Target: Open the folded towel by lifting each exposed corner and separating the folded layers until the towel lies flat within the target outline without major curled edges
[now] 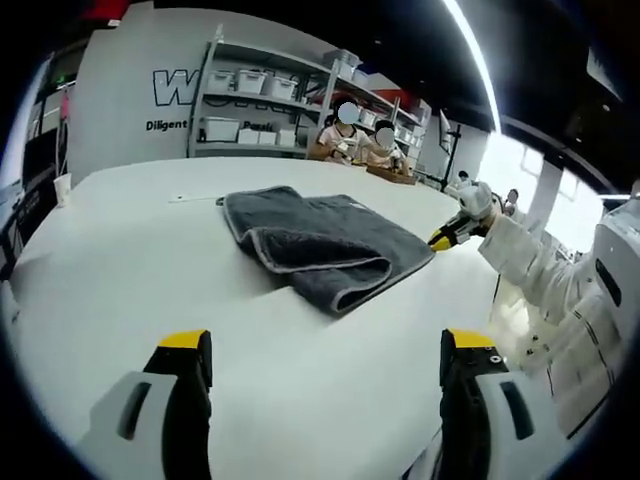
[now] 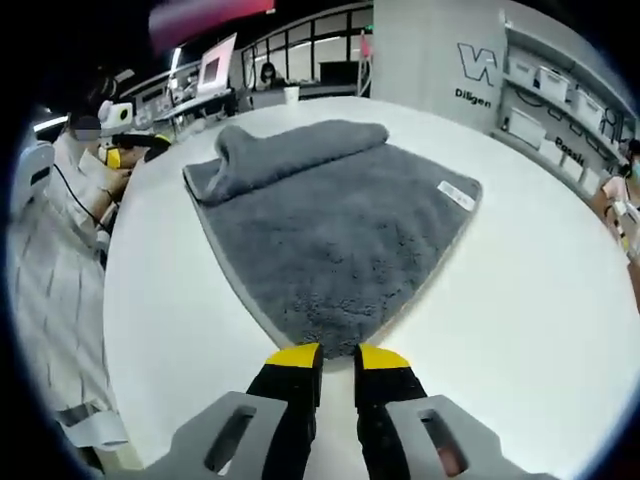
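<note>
A grey towel lies partly folded on the round white table, one side doubled over into a thick fold. A white label sits near one edge. In the left gripper view my left gripper is open and well short of the towel, with bare table between its jaws. My right gripper is shut on the towel's near corner, low at the table surface. It also appears in the left gripper view as the right gripper at the towel's right corner.
A person's white sleeve reaches in from the right. Shelves with white bins and seated people are behind the table. A paper cup stands at the table's left edge, and a thin white object lies beyond the towel.
</note>
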`<state>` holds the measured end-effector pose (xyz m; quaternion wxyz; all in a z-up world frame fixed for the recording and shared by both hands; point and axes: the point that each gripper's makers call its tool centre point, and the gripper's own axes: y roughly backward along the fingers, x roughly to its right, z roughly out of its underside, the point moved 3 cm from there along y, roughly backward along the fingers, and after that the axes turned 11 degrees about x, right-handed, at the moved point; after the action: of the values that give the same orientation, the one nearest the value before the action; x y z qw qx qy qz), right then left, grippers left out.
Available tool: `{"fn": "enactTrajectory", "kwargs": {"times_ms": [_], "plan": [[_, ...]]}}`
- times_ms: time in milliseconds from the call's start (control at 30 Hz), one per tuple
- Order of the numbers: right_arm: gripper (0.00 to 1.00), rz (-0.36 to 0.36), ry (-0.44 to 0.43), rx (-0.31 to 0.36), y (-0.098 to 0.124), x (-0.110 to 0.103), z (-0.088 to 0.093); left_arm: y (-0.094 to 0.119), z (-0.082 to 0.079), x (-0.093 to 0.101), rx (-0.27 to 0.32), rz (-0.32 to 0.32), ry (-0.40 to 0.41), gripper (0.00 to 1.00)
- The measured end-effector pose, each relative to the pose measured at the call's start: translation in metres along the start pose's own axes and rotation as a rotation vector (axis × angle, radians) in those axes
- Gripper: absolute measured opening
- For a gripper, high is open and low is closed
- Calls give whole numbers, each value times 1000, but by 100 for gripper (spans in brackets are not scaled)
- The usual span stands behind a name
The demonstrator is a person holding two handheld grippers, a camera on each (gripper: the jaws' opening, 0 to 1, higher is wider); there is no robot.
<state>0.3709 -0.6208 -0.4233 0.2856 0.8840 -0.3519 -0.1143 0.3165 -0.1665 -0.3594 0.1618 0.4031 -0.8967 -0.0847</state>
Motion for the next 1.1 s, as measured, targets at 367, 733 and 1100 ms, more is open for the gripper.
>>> {"fn": "enactTrajectory", "kwargs": {"times_ms": [367,733,1100], "plan": [[6,52,13,0,1,-2,-2,-2,-2,3,9,21,2,93],[17,112,-29,71,21,-18,-18,-5,-5,5,23,46,4,94],[49,108,-19,93,27,-63,-25,-9,-10,9,27,89,-23,95]]}}
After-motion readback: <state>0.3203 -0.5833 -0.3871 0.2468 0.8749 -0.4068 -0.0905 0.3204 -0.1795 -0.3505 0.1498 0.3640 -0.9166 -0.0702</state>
